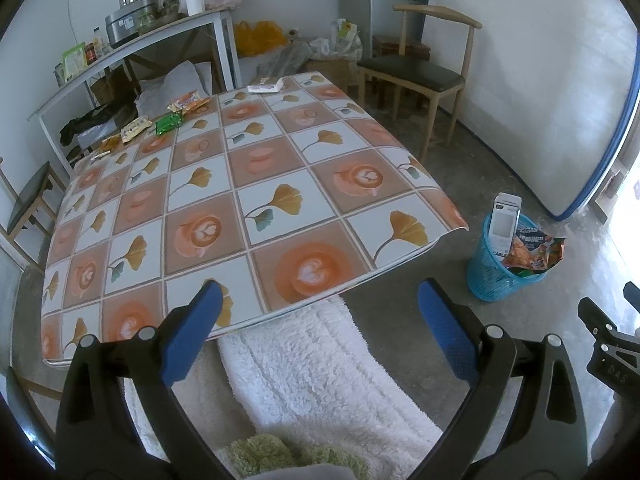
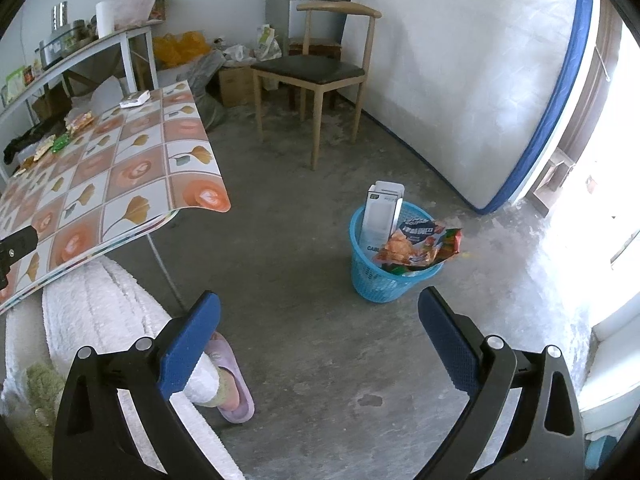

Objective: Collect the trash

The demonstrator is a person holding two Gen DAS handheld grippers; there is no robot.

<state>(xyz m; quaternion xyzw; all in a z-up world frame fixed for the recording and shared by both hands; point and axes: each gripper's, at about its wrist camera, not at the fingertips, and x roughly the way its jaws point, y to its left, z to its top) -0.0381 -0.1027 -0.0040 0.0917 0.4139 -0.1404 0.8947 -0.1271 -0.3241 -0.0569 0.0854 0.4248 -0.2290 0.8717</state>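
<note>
- Both tongs are spread wide and hold nothing: our left tongs (image 1: 318,322) hang over the near edge of the tabletop (image 1: 256,184), our right tongs (image 2: 320,330) over the bare floor, short of the blue basket (image 2: 376,284).
- What we still have to collect is the row of wrappers at the far left edge of the tabletop: an orange packet (image 1: 189,101), a green packet (image 1: 168,123), a yellow packet (image 1: 135,129) and smaller scraps beside them.
- We judge these to be light, thin, crinkly film, likely slippery and easy to push away rather than lift; a flat pinch across a raised, crumpled edge or corner looks safest.
- A white flat box (image 1: 264,87) lies at the far edge, well apart from the wrappers; it should be stiffer and is best gripped across its short side.
- Already in the basket are a tall white carton (image 2: 382,210) standing upright and a large snack bag (image 2: 420,246) draped over the rim.
- A wooden chair (image 2: 316,68) stands beyond the basket.
</note>
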